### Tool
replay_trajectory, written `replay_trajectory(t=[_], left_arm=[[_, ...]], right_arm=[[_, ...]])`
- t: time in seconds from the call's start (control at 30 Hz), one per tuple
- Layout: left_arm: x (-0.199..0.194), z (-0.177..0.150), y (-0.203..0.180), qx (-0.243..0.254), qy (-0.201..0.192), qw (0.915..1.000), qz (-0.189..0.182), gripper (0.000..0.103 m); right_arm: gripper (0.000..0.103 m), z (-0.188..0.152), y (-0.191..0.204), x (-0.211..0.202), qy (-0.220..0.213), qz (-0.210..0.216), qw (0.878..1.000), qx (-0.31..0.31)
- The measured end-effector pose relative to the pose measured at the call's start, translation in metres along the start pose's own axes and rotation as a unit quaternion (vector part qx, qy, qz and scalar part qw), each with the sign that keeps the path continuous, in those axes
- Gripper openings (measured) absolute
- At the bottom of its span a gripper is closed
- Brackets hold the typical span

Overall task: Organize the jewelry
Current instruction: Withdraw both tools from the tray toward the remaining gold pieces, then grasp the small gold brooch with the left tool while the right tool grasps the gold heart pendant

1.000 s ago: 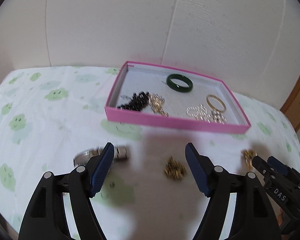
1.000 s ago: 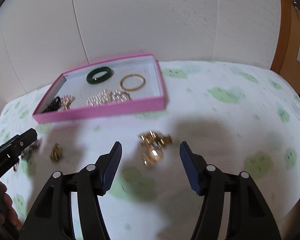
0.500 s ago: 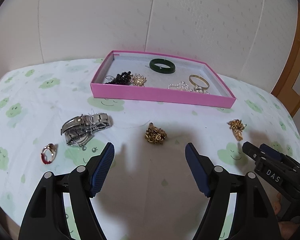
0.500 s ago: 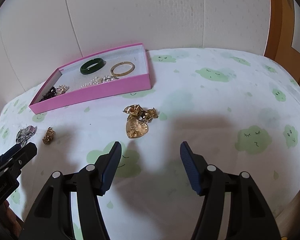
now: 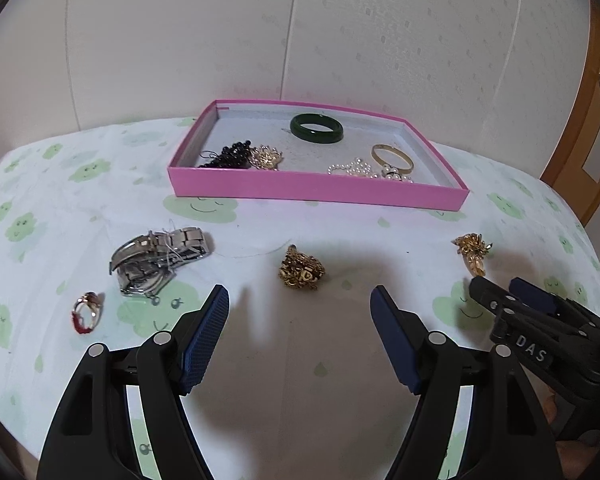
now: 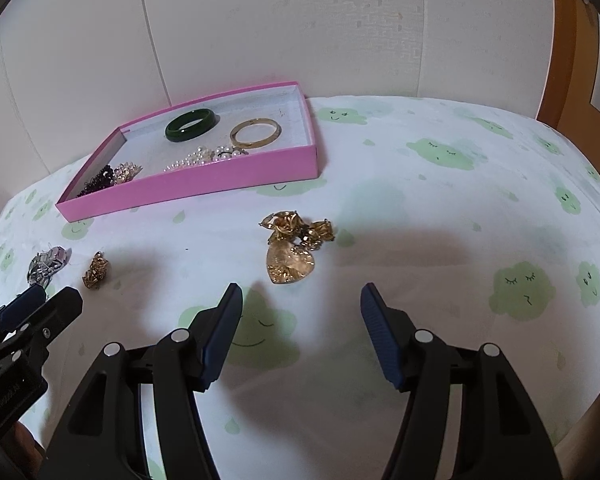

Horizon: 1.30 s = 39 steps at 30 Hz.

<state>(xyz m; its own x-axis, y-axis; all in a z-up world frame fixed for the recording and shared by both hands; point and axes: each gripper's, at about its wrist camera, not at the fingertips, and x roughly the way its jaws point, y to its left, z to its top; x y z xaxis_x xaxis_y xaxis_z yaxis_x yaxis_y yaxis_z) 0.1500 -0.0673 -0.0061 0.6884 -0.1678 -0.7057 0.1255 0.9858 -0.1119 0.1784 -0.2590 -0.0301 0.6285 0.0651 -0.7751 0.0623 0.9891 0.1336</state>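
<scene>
Nearest the left wrist camera, left gripper with fingers spread wide, empty, above the cloud-print cloth on the tabletop; right gripper same state, fingers wide apart, nothing between them; each gripper's tip shows at the edge of the other's view.

Just ahead of the left gripper: gold chain clump on the cloth; to its left a silver watch lying on its side with loose thread on it; nearer and further left a small ring with red on it, stone or enamel, can't tell at this resolution.

Just ahead of the right gripper: gold heart pendant touching a tangle of gold pieces behind it; well apart from the chain clump.

Further back, pink tray sits on the cloth near the wall; inside, front left: black bead piece touching a gold filigree piece; front right: pearl strand touching a gold bangle; back centre: green bangle lying flat, apart from the rest.

Behind the tray, white panelled wall; wooden door frame at far right.
</scene>
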Motion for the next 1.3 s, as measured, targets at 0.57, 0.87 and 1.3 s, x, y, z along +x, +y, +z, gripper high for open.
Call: replay_trajectory(t=[0.57,0.87,1.3], left_arm=[[0.013,-0.001,0.003,-0.016,0.02,0.9993,-0.026,0.062],[0.019,0.002,0.007,-0.026,0.022,0.9991,-0.024,0.062],[0.032,0.013,0.0,-0.009,0.021,0.9998,0.0,0.053]], right_arm=[[0.071,0.02,0.005,0.021,0.012,-0.008,1.0,-0.005],[0.057,0.021,0.009,0.026,0.006,-0.014,1.0,-0.017],[0.034,0.024,0.008,0.027,-0.004,-0.024,0.999,-0.024]])
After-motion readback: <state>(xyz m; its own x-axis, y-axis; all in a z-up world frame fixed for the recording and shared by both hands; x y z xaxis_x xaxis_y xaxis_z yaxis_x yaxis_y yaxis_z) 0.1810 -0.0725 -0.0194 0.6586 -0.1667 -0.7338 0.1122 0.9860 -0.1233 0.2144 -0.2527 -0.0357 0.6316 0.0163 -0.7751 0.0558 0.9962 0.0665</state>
